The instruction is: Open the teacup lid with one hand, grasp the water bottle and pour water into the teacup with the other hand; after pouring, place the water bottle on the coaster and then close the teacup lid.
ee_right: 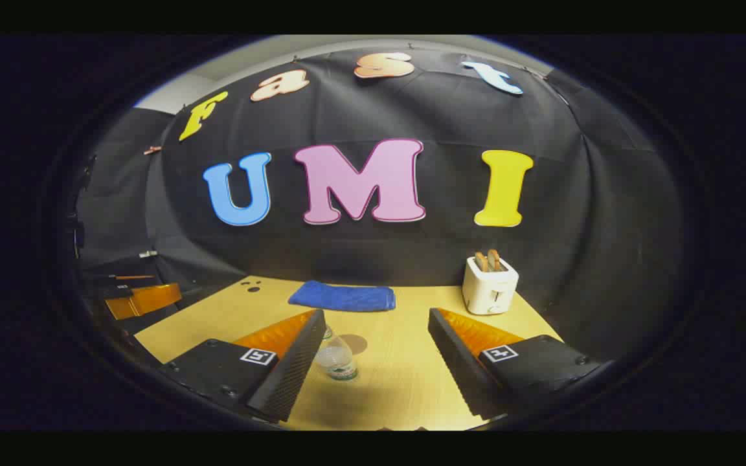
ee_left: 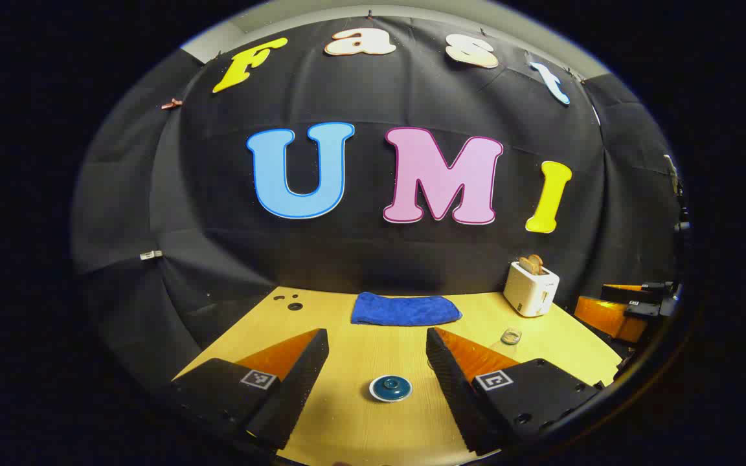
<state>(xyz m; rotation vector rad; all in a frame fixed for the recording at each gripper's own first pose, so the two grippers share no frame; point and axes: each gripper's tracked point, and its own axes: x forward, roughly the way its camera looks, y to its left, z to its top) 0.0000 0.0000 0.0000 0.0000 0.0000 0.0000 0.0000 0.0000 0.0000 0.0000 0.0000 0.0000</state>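
The teacup [ee_left: 390, 388] with its blue lid on stands on the wooden table [ee_left: 360, 427], between my left gripper's fingers and near their base. My left gripper [ee_left: 376, 336] is open and holds nothing. In the right gripper view a small clear water bottle [ee_right: 336, 359] stands upright just beside the left finger [ee_right: 289, 369], touching neither finger. A round brownish coaster [ee_right: 353, 343] lies right behind it. My right gripper [ee_right: 376, 315] is open and holds nothing. The same bottle [ee_left: 511, 336] appears to the right in the left gripper view.
A folded blue cloth [ee_left: 405, 309] lies at the table's back middle. A white toaster [ee_left: 531, 288] with toast stands at the back right. Small dark holes [ee_left: 294, 305] mark the back left. The other gripper [ee_left: 612, 304] hovers at the table's right edge.
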